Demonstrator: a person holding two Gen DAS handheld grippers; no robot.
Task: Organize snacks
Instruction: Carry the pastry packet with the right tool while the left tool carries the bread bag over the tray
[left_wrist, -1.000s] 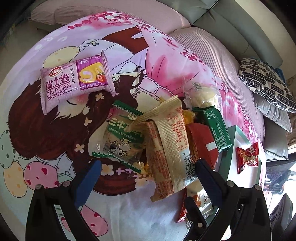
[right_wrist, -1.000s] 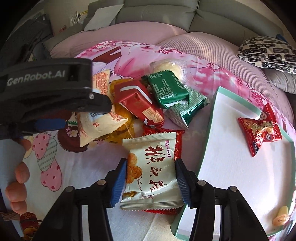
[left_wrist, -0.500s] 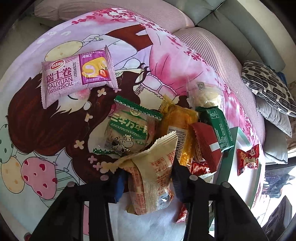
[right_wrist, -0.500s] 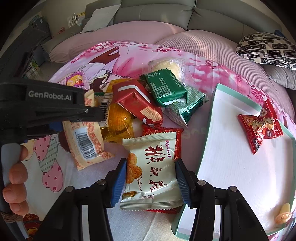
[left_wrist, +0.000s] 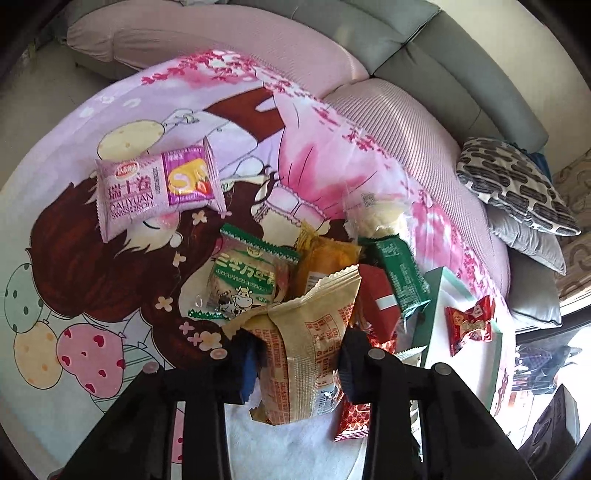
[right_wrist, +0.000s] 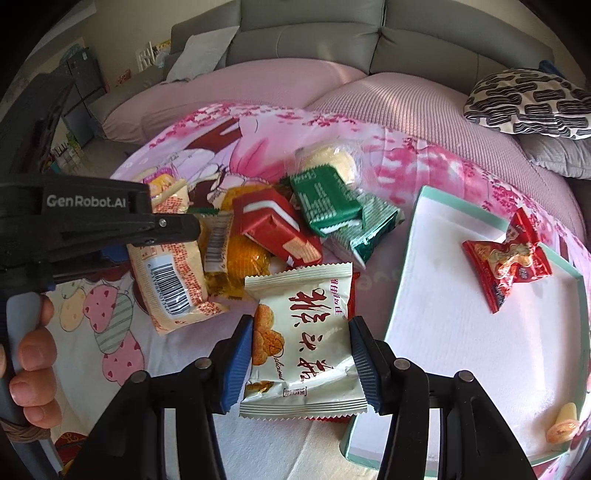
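Both grippers hold one snack packet each

The left gripper is clamped on the beige packet, lifted just in front of its jaws above the pile; the right gripper squeezes the white packet, beside the tray to its right. Both packets look light, soft and slippery, so gripping across the middle seems safest.

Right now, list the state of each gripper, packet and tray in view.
Left hand-held gripper: just closed, shut on the beige foil snack packet.
Right hand-held gripper: shut on the white rice-cracker packet.
White tray with teal rim: holds a red twist-wrapped candy.
Pink Swiss-roll packet: lying flat, untouched.
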